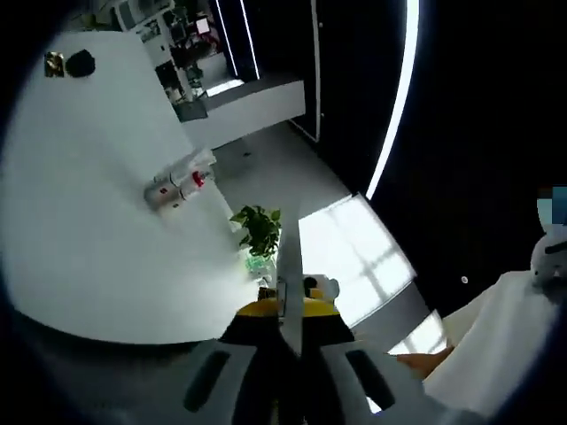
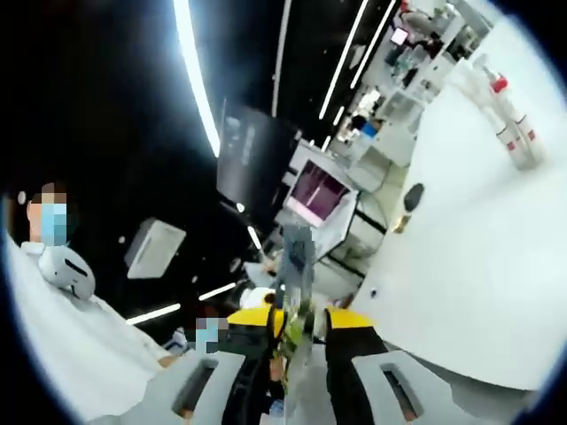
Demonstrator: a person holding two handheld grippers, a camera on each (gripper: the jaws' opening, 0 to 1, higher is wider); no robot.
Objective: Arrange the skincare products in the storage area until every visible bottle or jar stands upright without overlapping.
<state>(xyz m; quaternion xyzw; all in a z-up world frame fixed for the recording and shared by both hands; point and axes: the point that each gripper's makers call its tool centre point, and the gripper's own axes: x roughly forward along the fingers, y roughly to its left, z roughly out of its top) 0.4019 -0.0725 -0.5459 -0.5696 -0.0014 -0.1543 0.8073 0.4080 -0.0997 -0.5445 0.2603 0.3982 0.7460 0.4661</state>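
Lying flat on white surface (image 1: 80, 221), skincare bottles (image 1: 180, 181) well apart from left gripper (image 1: 290, 292), up and left of its jaws pressed together. In right gripper view: right gripper (image 2: 297, 301), jaws nearly closed; bottles (image 2: 512, 124) far upper right on surface (image 2: 478, 266).

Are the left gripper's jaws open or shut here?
Shut: in the left gripper view the left gripper's jaws meet in one thin blade, no gap, nothing visibly held.
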